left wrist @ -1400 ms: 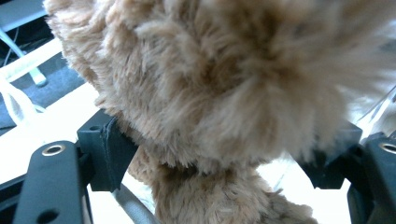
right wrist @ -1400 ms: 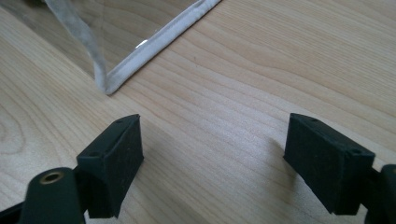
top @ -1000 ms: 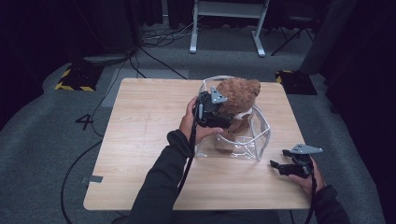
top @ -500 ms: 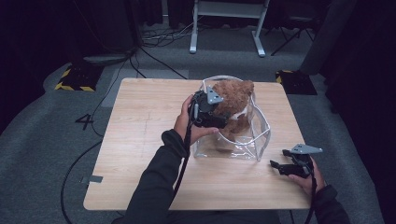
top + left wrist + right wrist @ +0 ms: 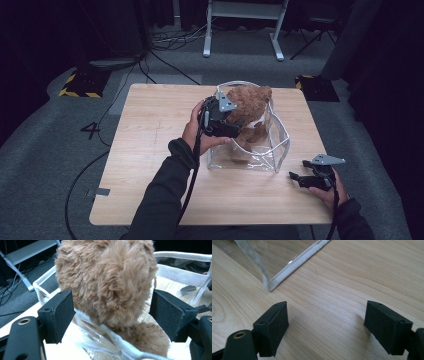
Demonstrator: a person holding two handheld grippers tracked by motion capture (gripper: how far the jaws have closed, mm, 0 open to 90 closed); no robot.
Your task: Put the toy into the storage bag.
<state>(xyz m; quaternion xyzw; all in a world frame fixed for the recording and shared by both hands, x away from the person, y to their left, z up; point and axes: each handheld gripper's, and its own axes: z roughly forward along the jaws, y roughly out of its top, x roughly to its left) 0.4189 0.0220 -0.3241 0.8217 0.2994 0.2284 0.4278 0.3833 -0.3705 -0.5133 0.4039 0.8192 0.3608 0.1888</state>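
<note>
Your left gripper (image 5: 235, 131) is at the near rim of the clear bag (image 5: 277, 150), and its jaws are apart. In the left gripper view the two pads stand on both sides of the teddy (image 5: 110, 282), but I see a small gap between each pad and the fur, so they do not press it. The bear is half inside the bag: its head rises above the white edge, and the lower body sits behind the clear wall. The white band of the bag's rim passes in front of the bear, just below the head, between your jaws.

In the high view the bag stands on the right half of the table (image 5: 150, 150), a little behind the middle, with the teddy (image 5: 250, 102) at its far left side. Your left hand (image 5: 197, 132) holds the gripper from the left side of the bag.

Your right gripper (image 5: 300, 179) is low at the near right corner of the table, apart from the bag. Its jaws are also wide apart and hold nothing. In the right gripper view they point at the bare wood, and the bottom corner of the bag (image 5: 270, 285), with its white seam, lies a little ahead of the left pad.
</note>
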